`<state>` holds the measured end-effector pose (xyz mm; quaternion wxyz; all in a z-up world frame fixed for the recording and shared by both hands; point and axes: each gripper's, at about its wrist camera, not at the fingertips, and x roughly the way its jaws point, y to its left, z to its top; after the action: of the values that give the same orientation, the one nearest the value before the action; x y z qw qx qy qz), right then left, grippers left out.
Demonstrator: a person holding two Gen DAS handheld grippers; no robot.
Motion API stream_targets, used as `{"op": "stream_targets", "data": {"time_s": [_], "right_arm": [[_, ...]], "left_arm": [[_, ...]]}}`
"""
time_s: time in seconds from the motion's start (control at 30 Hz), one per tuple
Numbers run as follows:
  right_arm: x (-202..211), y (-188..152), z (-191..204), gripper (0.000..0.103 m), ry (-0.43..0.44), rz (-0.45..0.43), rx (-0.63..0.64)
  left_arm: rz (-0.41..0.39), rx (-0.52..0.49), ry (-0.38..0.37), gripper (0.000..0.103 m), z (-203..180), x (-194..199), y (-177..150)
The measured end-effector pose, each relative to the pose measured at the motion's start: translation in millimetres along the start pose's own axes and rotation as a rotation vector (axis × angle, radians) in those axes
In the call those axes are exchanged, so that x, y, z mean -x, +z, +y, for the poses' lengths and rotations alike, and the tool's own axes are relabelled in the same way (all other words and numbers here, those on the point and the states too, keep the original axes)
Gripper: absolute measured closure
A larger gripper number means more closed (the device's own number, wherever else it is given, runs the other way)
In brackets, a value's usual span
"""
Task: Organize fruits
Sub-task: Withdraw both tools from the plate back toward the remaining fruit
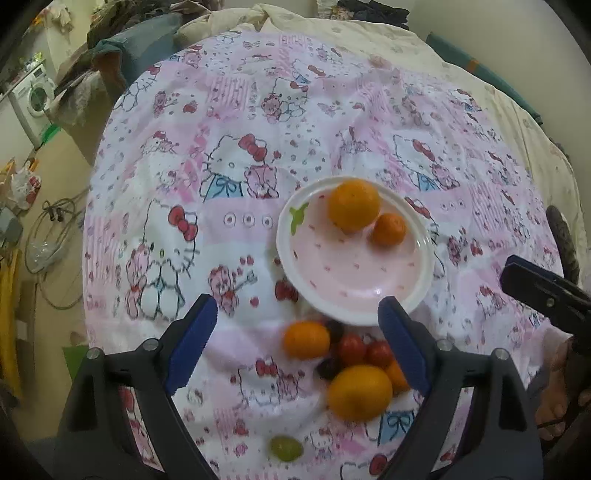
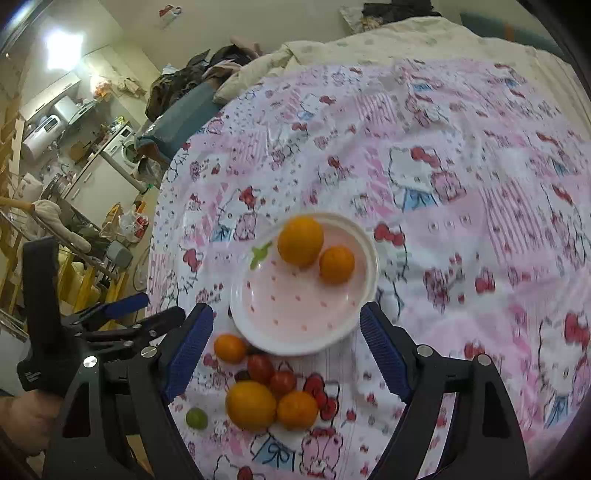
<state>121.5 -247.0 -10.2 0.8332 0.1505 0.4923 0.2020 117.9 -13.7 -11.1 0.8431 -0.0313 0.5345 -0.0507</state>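
Observation:
A pink plate with a white rim (image 1: 354,269) (image 2: 295,306) lies on a Hello Kitty cloth and holds a large orange (image 1: 354,205) (image 2: 300,240) and a small tangerine (image 1: 388,229) (image 2: 336,264). In front of it lie loose fruits: a tangerine (image 1: 306,339) (image 2: 229,348), two red tomatoes (image 1: 364,350) (image 2: 271,374), a dark grape (image 1: 328,367), a large orange (image 1: 360,392) (image 2: 251,405), another tangerine (image 2: 297,410) and a green grape (image 1: 286,448) (image 2: 196,418). My left gripper (image 1: 299,339) is open and empty above the loose fruits. My right gripper (image 2: 286,347) is open and empty.
The cloth (image 1: 258,110) covers a bed with a cream quilt (image 1: 295,22) at the far end. The bed's left edge drops to a floor with cables (image 1: 48,236) and a washing machine (image 1: 31,98). The right gripper's tip (image 1: 543,291) shows at the right of the left view.

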Motion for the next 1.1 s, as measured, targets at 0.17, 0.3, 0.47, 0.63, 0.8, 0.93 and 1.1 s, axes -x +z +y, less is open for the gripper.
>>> {"op": "stream_targets", "data": {"time_s": [0.17,0.3,0.47,0.63,0.8,0.93,1.1], "right_arm": [[9,-16,-8,0.019,-0.009,-0.003,-0.033],[14,-24,-17,0.019,-0.029,-0.017,-0.061],[9,-29,-25,0.019,-0.06,0.001,-0.073],[-1,-28,-33,0.019,-0.053,0.018,-0.117],[-9,-29,-35,0.019,-0.045,0.041,-0.135],[-15,-30,-40,0.019,-0.026,0.063,-0.17],[-33,-37,-54,0.019,0.016,0.154,-0.264]], "left_arm": [[-0.025,-0.015,0.01,0.016,-5,11,-15],[-0.019,-0.009,-0.002,0.016,-4,13,-20],[-0.02,0.039,-0.01,0.016,4,11,-23],[-0.006,0.064,-0.009,0.016,7,4,-24],[0.005,0.087,-0.001,0.016,11,1,-25],[0.018,0.126,0.011,0.016,19,-3,-25],[0.037,0.184,0.022,0.016,31,-7,-25]]}}
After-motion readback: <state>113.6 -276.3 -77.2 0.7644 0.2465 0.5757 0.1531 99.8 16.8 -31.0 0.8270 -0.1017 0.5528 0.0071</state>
